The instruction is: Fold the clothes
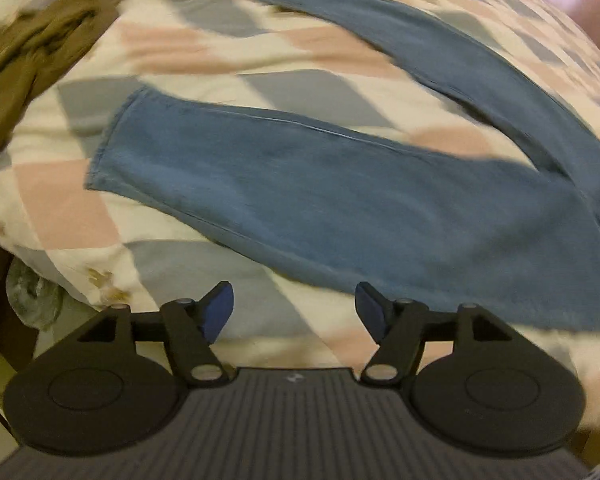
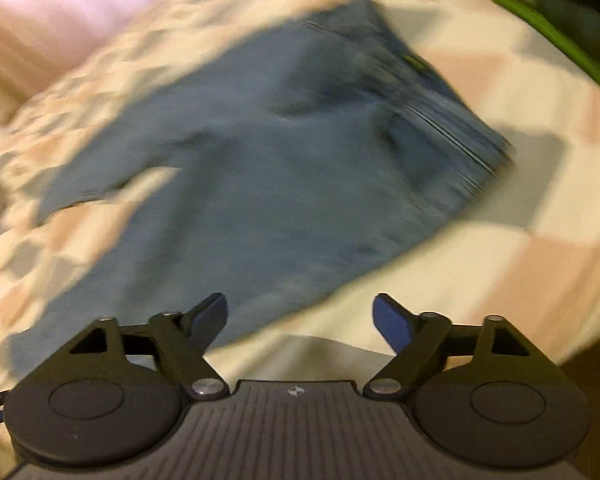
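Blue denim jeans (image 1: 340,200) lie spread across the centre of the frame on a pink, grey and cream checked bedspread (image 1: 228,52). The left claw (image 1: 294,310) and right claw (image 2: 300,318) both gape, released, holding nothing.

Checkered bedspread (image 1: 172,52), blue jeans (image 1: 320,200) spread flat (legs apart), brown garment (image 1: 28,64)

The blue denim jeans (image 1: 340,208) look matt and slightly coarse, with raised stitched seams. Beneath them the pink, grey and cream diamond-patterned bedspread (image 1: 204,52) is soft, matt cloth. The crumpled olive-brown garment (image 1: 32,60) is dull fabric too. Both tongs (image 1: 294,308) (image 2: 300,320) are matt black plastic with shiny metal pivot pins and blue pads.
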A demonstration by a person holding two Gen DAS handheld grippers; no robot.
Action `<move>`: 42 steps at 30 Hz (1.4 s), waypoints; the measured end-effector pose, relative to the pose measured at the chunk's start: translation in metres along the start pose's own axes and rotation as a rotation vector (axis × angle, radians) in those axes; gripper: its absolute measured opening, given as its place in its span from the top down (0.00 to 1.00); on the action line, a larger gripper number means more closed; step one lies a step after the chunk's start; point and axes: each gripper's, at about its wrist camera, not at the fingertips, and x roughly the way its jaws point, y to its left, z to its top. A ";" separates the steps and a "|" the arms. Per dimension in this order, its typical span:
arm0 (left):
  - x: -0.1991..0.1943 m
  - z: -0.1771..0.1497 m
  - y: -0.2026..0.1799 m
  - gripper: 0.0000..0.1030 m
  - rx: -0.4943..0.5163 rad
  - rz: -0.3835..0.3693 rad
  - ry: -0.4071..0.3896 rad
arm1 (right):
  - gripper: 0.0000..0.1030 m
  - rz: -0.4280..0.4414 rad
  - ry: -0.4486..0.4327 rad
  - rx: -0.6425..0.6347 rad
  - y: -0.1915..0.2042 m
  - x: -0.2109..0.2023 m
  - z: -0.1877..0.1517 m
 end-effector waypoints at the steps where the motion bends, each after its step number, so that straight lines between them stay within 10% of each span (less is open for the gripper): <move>1: -0.010 -0.003 -0.011 0.31 0.022 -0.003 -0.011 | 0.14 0.026 -0.008 -0.039 0.012 -0.010 0.004; 16: -0.136 -0.004 -0.082 0.13 0.118 0.031 -0.214 | 0.05 0.087 -0.097 -0.243 0.070 -0.122 -0.005; 42: -0.166 -0.028 -0.082 0.05 0.205 0.066 -0.265 | 0.02 0.084 -0.090 -0.321 0.094 -0.145 -0.033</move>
